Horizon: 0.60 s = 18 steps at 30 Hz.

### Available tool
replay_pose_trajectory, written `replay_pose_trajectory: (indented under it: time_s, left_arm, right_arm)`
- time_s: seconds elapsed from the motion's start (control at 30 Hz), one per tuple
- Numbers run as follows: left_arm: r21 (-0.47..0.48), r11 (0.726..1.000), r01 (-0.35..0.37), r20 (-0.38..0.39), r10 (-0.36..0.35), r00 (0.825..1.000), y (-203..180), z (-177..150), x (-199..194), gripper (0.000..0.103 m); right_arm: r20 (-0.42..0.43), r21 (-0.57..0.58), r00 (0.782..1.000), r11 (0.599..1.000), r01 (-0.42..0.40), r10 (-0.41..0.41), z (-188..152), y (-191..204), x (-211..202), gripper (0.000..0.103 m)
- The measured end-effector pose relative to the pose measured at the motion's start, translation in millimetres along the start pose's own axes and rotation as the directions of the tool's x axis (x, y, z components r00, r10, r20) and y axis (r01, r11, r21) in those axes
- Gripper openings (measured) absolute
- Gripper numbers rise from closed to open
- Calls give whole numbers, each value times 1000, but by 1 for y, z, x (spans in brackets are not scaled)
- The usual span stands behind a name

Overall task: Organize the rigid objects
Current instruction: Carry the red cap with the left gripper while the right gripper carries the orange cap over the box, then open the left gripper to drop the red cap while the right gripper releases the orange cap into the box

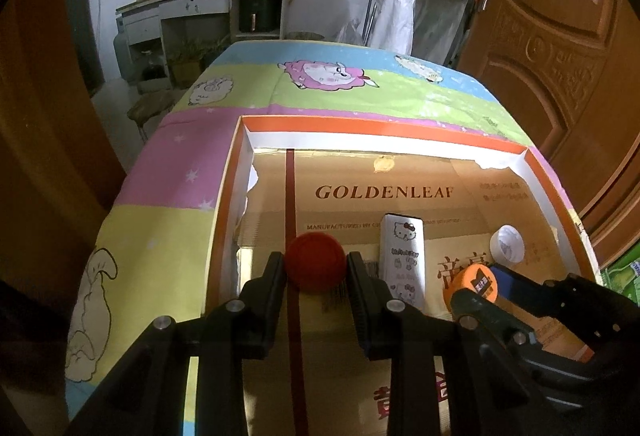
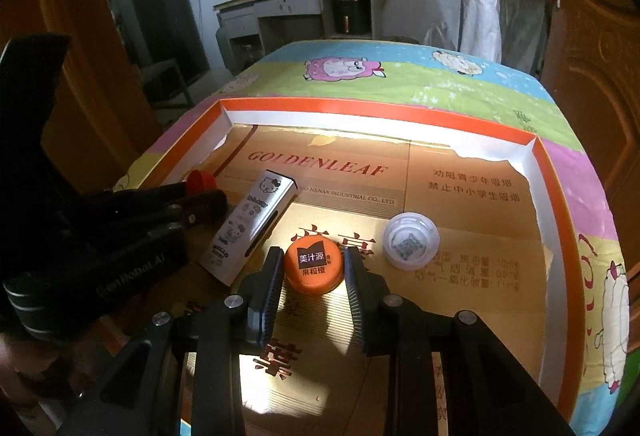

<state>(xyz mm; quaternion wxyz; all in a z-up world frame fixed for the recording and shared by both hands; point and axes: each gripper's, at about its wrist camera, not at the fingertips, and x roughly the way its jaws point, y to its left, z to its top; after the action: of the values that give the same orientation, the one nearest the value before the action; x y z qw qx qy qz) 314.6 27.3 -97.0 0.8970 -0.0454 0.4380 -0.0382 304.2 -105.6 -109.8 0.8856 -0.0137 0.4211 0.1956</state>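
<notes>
Grip, left: ribbed black pads of our left hand-held gripper (image 1: 316,270) are clamped on the red cap (image 1: 316,267), one on each side.
Grip, right: our right hand-held gripper (image 2: 314,270) is clamped the same way on the orange cap (image 2: 313,266).
Red cap: round, matte plastic, plain flat top; it sits low over the near left part of the tray, beside a dark red stripe printed on the liner.
Orange cap: round, with fine ridges round its skirt and a dark square label with white characters on top; it is in the tray's near middle.
Hello Kitty box: we see a slim white rectangular box (image 2: 250,226) with cartoon print lying flat between the two caps.
White cap: ridged, translucent, open side up (image 2: 410,242), just right of the orange cap and apart from it.
Tray: shallow cardboard tray (image 2: 546,172) with an orange rim, white inner walls torn in places, and a flat brown corrugated liner printed GOLDENLEAF.
Table: covered by a smooth pastel cloth (image 1: 168,172) with cartoon sheep.
</notes>
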Motion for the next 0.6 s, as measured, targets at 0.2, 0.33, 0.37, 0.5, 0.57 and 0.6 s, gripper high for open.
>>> replay_pose_trajectory:
  time_s: [0.2, 0.33, 0.37, 0.5, 0.57, 0.6]
  left_arm:
    - [-7, 1000, 13, 7, -13, 1000, 1, 1, -1, 33]
    - [-13, 1000, 19, 12, -19, 1000, 2, 1, -3, 34]
    - [-15, 1000, 20, 14, -20, 1000, 2, 1, -4, 34]
    - [-17, 1000, 16, 14, -16, 1000, 1, 1, -7, 34]
    - [-15, 1000, 12, 16, -12, 1000, 0, 2, -9, 34]
    - [-13, 1000, 11, 20, -11, 1000, -1, 2, -11, 34]
  right_arm:
    - [4, 12, 1000, 1000, -13, 13, 0, -1, -1, 34]
    - [12, 15, 1000, 1000, -14, 14, 1, -2, -4, 37]
    - [13, 17, 1000, 1000, -15, 15, 1, -3, -4, 38]
    - [19, 22, 1000, 1000, -15, 15, 1, -3, -6, 38]
    - [25, 23, 1000, 1000, -15, 14, 0, -3, -8, 38]
    - [29, 23, 999, 1000, -15, 14, 1, -2, -10, 38]
